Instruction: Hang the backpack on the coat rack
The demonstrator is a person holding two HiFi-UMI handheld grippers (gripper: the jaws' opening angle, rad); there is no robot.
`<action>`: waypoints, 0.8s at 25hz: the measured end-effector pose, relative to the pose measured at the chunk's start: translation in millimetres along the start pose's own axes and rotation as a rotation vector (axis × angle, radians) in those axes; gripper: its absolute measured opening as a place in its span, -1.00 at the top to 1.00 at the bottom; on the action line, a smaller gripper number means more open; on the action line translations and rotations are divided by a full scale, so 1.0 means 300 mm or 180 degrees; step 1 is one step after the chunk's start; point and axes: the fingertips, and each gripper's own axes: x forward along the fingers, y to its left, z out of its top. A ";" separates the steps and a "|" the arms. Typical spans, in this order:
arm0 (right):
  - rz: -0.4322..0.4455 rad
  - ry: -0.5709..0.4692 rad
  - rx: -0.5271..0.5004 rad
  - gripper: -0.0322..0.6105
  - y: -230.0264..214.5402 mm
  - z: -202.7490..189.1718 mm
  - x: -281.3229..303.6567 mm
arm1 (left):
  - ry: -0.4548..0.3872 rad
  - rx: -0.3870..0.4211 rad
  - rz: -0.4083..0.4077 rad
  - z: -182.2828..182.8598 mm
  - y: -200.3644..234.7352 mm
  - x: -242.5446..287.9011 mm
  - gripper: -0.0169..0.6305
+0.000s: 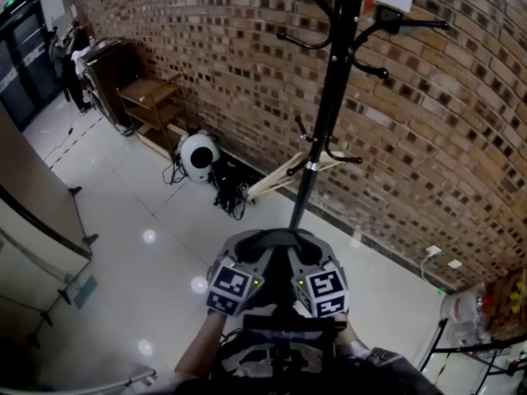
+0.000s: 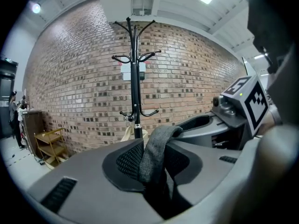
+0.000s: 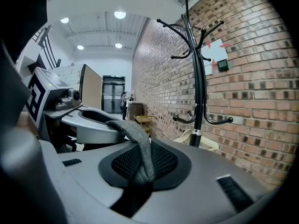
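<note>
The left gripper point(image 2: 155, 183) is pinching the backpack's grey carry loop point(image 2: 157, 148) between jaws closed down onto it, and the right gripper point(image 3: 135, 185) is clamping the same loop a little farther along. The 2 grippers are sitting side by side, tips toward the coat rack point(image 1: 328, 97). Gripping at 2 places is probably keeping the loop spread so a hook can slip through. The loop is arching across from jaws to jaws, its long axis running left to right. What seems to be the backpack point(image 1: 280, 352) is hanging beneath the grippers, long axis likely vertical, near the rack but apart from it. The rack is standing on the floor point(image 1: 123, 220) at the foot of the brick wall point(image 1: 206, 48).
</note>
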 end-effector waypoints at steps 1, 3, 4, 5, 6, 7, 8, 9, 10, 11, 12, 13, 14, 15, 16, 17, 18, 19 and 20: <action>0.0020 -0.0009 -0.0023 0.68 -0.018 0.012 0.022 | 0.0003 0.0001 0.0026 0.011 0.018 0.021 0.59; 0.0061 -0.0030 -0.0061 0.68 -0.064 0.032 0.064 | 0.0014 0.0008 0.0065 0.033 0.044 0.073 0.59; 0.0075 -0.0024 -0.0076 0.68 -0.087 0.039 0.082 | 0.0021 0.0006 0.0079 0.042 0.055 0.099 0.59; 0.0089 -0.0015 -0.0088 0.68 -0.109 0.046 0.099 | 0.0027 -0.0001 0.0096 0.050 0.066 0.124 0.59; 0.0104 -0.0009 -0.0095 0.68 -0.128 0.054 0.117 | 0.0030 -0.0010 0.0117 0.057 0.079 0.146 0.59; 0.0122 -0.0009 -0.0098 0.68 -0.145 0.065 0.134 | 0.0030 -0.0019 0.0144 0.064 0.095 0.167 0.59; 0.0140 -0.0014 -0.0100 0.68 -0.161 0.077 0.153 | 0.0030 -0.0020 0.0173 0.071 0.112 0.187 0.59; 0.0156 -0.0019 -0.0105 0.68 -0.177 0.088 0.170 | 0.0037 -0.0012 0.0199 0.077 0.129 0.206 0.59; 0.0170 -0.0024 -0.0109 0.68 -0.194 0.099 0.188 | 0.0047 0.0001 0.0220 0.086 0.144 0.226 0.59; 0.0182 -0.0032 -0.0107 0.68 -0.212 0.110 0.204 | 0.0052 0.0013 0.0238 0.096 0.158 0.246 0.59; 0.0189 -0.0048 -0.0090 0.68 -0.230 0.121 0.220 | 0.0052 0.0019 0.0253 0.107 0.169 0.266 0.59; 0.0188 -0.0072 -0.0059 0.68 -0.247 0.132 0.233 | 0.0058 0.0016 0.0262 0.117 0.176 0.285 0.59; 0.0181 -0.0099 -0.0024 0.68 -0.264 0.142 0.245 | 0.0078 0.0009 0.0261 0.123 0.179 0.302 0.59; 0.0176 -0.0116 -0.0004 0.68 -0.281 0.146 0.255 | 0.0107 0.0014 0.0253 0.125 0.180 0.320 0.59; 0.0182 -0.0117 -0.0003 0.68 -0.297 0.145 0.266 | 0.0133 0.0045 0.0241 0.123 0.183 0.338 0.59; 0.0201 -0.0101 -0.0020 0.68 -0.311 0.139 0.276 | 0.0147 0.0089 0.0231 0.120 0.187 0.357 0.59; 0.0223 -0.0080 -0.0046 0.68 -0.324 0.133 0.286 | 0.0154 0.0121 0.0228 0.117 0.192 0.374 0.59; 0.0240 -0.0066 -0.0063 0.68 -0.335 0.128 0.295 | 0.0156 0.0134 0.0233 0.117 0.196 0.390 0.59; 0.0248 -0.0061 -0.0064 0.68 -0.347 0.126 0.302 | 0.0156 0.0135 0.0243 0.121 0.199 0.403 0.59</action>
